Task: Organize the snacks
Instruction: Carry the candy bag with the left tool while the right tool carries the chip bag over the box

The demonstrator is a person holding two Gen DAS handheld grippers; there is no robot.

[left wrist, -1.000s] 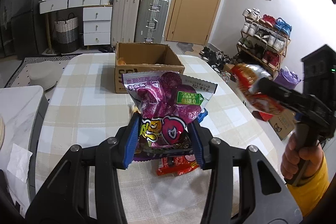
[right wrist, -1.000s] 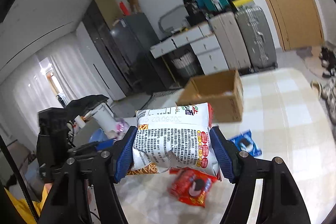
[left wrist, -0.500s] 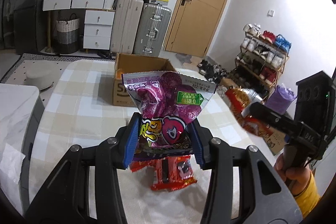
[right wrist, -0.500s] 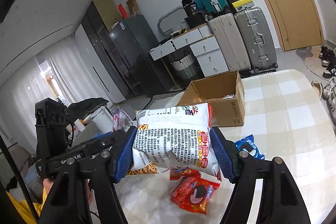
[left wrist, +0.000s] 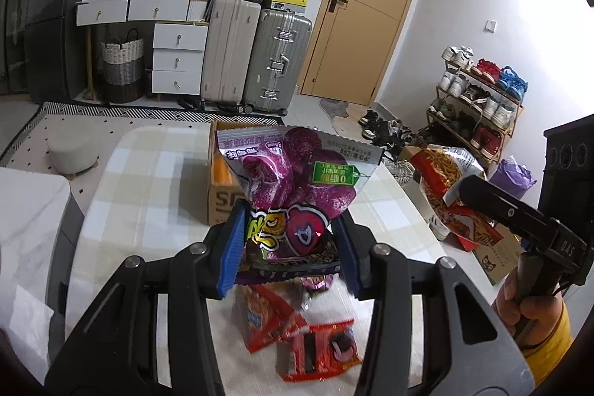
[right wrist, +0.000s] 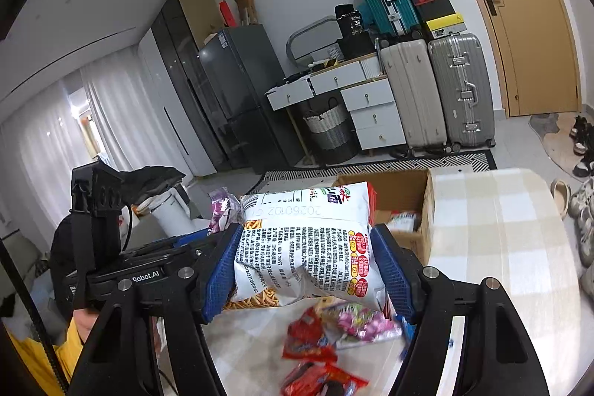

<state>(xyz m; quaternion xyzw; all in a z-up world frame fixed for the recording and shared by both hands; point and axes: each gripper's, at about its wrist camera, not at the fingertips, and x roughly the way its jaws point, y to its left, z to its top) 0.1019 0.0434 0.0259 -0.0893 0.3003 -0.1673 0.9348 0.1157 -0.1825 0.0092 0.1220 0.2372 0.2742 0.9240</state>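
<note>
A purple snack bag [left wrist: 297, 188] is clamped in the jaws of the left gripper [left wrist: 293, 247], hiding most of the cardboard box [left wrist: 219, 199] behind it. A white snack bag [right wrist: 308, 247] is clamped by the right gripper [right wrist: 308, 270]. Blurred loose packets [right wrist: 326, 340], hard to count, are seen below on the checked desk [right wrist: 501, 247]; its far half lies open.

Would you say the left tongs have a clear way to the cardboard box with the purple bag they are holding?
Probably yes. The left tongs grip the purple bag above the table, and the open cardboard box sits straight ahead with nothing between. The right tongs and their noodle bag are off to the side.
</note>
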